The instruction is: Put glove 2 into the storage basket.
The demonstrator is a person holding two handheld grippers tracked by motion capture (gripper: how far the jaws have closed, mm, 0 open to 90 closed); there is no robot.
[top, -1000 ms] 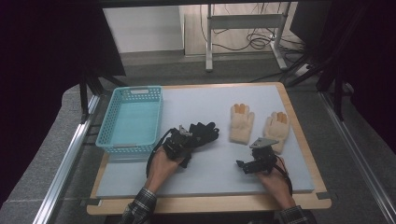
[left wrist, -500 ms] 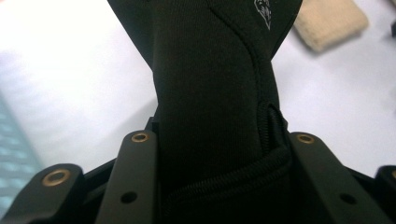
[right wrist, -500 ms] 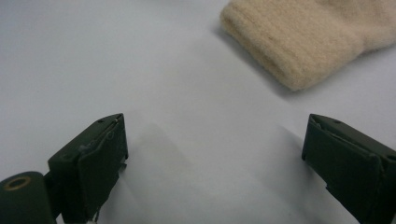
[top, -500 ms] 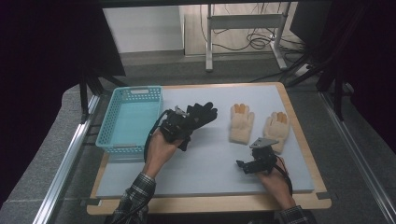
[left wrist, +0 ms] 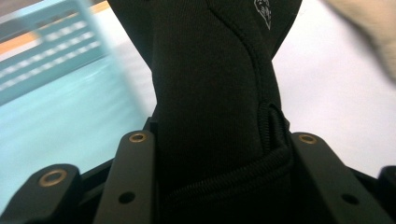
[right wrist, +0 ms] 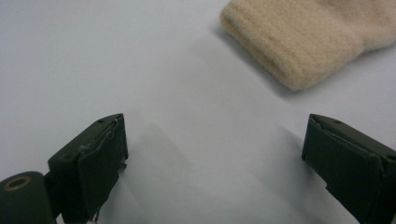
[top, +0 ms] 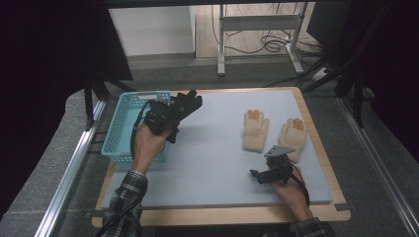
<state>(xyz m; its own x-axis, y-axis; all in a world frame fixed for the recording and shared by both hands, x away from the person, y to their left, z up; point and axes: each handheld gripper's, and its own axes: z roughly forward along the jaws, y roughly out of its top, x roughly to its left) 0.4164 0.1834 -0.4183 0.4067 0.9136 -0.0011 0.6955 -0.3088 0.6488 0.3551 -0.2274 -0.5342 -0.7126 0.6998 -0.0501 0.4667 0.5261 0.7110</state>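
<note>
Black glove (left wrist: 215, 93), stitched cuff, clamped in left gripper (top: 160, 118) jaws beside teal basket (top: 123, 129); contents unclear. Right gripper (right wrist: 215, 158) jaws wide, empty.

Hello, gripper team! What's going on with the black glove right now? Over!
Left gripper clamped on black glove, beside blue basket. Right gripper open, resting on mat. Path clear.

A lab-like recording room: dark curtains (top: 44, 74) flank the surface (top: 217, 158), with loose cables (top: 267, 42) under a metal-legged desk (top: 257, 29) behind the surface.
</note>
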